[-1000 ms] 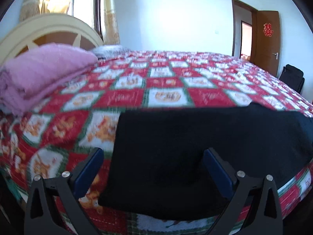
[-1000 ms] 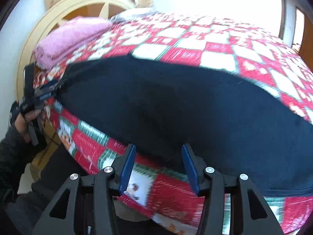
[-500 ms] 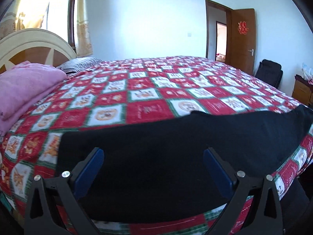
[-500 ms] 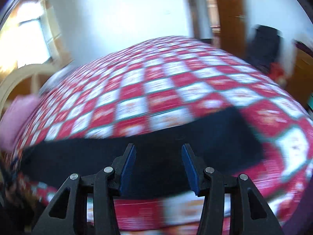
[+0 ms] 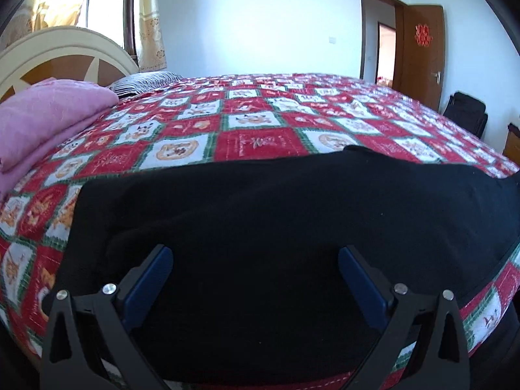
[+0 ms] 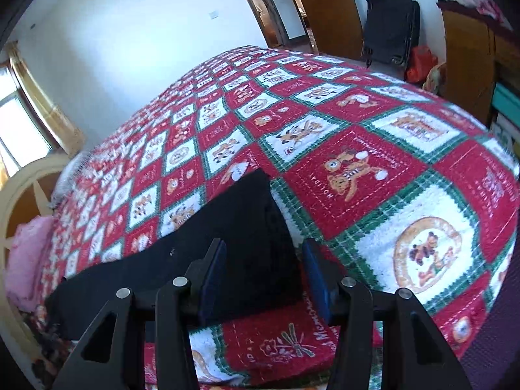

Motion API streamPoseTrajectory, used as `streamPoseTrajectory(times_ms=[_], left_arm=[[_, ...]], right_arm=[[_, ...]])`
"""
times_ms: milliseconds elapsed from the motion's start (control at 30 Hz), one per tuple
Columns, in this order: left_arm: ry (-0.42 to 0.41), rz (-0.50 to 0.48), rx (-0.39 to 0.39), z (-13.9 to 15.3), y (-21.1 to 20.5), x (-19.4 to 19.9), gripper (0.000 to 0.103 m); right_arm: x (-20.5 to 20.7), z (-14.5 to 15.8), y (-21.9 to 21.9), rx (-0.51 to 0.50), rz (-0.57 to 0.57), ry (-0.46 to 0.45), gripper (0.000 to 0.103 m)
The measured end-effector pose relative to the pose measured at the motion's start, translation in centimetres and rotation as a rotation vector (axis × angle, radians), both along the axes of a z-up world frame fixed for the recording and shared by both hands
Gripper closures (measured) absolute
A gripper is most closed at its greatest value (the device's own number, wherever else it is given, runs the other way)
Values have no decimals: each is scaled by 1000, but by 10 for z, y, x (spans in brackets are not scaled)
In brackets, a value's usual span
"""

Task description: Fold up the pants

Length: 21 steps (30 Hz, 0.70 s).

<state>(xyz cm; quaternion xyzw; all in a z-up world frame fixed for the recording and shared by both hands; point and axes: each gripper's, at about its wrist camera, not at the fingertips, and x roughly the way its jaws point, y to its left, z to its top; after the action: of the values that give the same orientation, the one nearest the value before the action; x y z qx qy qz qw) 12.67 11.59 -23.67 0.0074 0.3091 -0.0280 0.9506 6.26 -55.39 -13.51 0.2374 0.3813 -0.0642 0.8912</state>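
Black pants (image 5: 276, 221) flat on bed (image 5: 253, 136), beyond both empty pairs: left fingers (image 5: 152, 279) wide apart, right fingers (image 6: 214, 273) half-spread.

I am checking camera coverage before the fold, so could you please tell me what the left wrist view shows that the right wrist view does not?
Only the left wrist view shows the striped pillow, the red ornament on the door, and the left gripper, open above the pants.

Only the right wrist view shows the black suitcase, the red bag, one narrow end of the pants, and the right gripper, open over that end.

Both show the black pants, the patchwork bedspread, the pink blanket and the headboard.
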Motion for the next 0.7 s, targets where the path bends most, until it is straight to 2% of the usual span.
streamPoseTrajectory(times_ms=[133, 167, 200, 233, 300, 400, 533, 567, 633, 700], left_arm=[[-2, 8, 2, 0, -2, 0, 0], [-1, 9, 0, 1, -2, 1, 0], [0, 9, -1, 1, -2, 1, 0], [3, 9, -1, 1, -2, 2, 0], [11, 8, 0, 2, -2, 4, 0], [18, 5, 3, 2, -2, 5, 0], [20, 5, 6, 2, -2, 6, 0], [22, 5, 7, 2, -2, 6, 0], [32, 5, 13, 4, -4, 6, 0], [36, -1, 31, 7, -8, 7, 0]], right_arm=[[-1, -2, 8, -8, 35, -1, 53], [-1, -2, 9, -20, 29, 1, 57], [0, -3, 8, -25, 23, 7, 75], [1, -6, 6, 1, 30, 12, 83], [-2, -4, 4, 16, 29, -12, 88], [-9, 6, -7, 48, 7, -72, 89], [-3, -11, -15, 54, -4, -11, 89], [-5, -12, -14, 47, 5, -24, 89], [-9, -10, -16, 78, 10, -47, 83], [-10, -7, -18, 103, 15, -60, 70]])
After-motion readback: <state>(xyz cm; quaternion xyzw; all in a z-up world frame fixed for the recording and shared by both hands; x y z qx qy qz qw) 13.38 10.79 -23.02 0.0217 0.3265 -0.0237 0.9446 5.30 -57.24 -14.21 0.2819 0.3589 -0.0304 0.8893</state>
